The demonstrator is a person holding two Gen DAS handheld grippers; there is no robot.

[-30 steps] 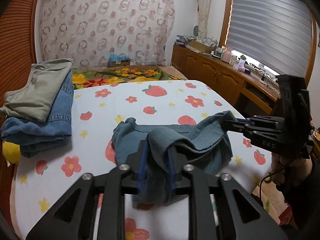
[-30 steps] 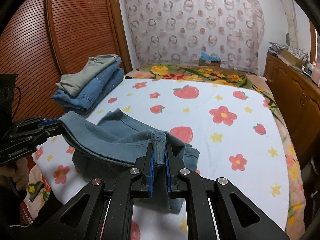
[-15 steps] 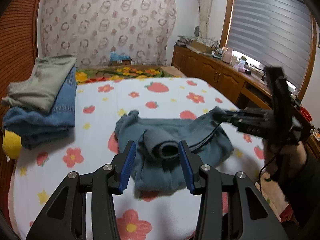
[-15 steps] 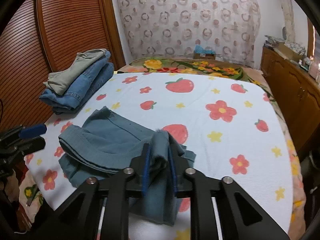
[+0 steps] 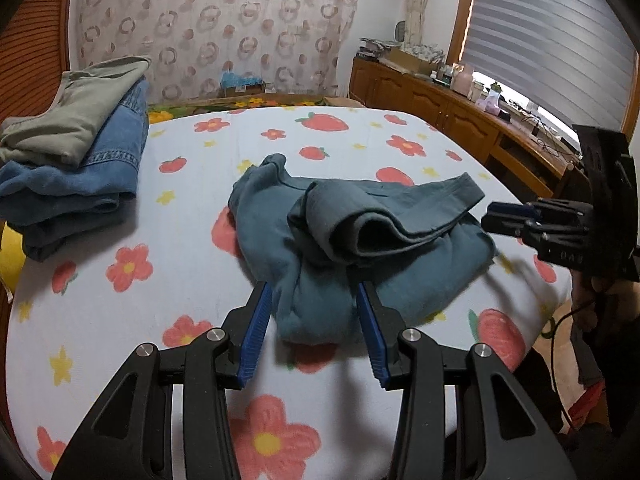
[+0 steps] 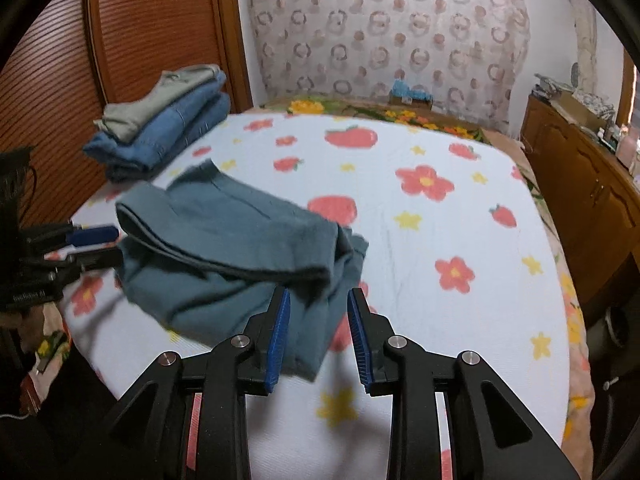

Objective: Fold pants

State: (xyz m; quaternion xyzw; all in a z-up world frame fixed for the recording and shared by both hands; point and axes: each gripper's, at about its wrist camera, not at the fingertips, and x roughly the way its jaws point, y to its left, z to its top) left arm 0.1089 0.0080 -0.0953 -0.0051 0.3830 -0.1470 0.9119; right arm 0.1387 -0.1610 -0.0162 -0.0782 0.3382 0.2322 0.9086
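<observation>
Teal pants [image 5: 360, 236], one pair; three folded garments [image 5: 76, 160].

Teal pants [image 5: 360, 240], white strawberry-and-flower sheet [image 5: 120, 320], blue-padded black tools

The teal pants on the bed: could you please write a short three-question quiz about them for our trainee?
1. True or false: the left gripper is clamped on the teal pants.
2. What tops the folded stack: A) grey-green garment B) towel C) pillow?
3. Fill in: the right gripper has its jaws ___.

Key: 1 false; 2 A; 3 open.
</observation>
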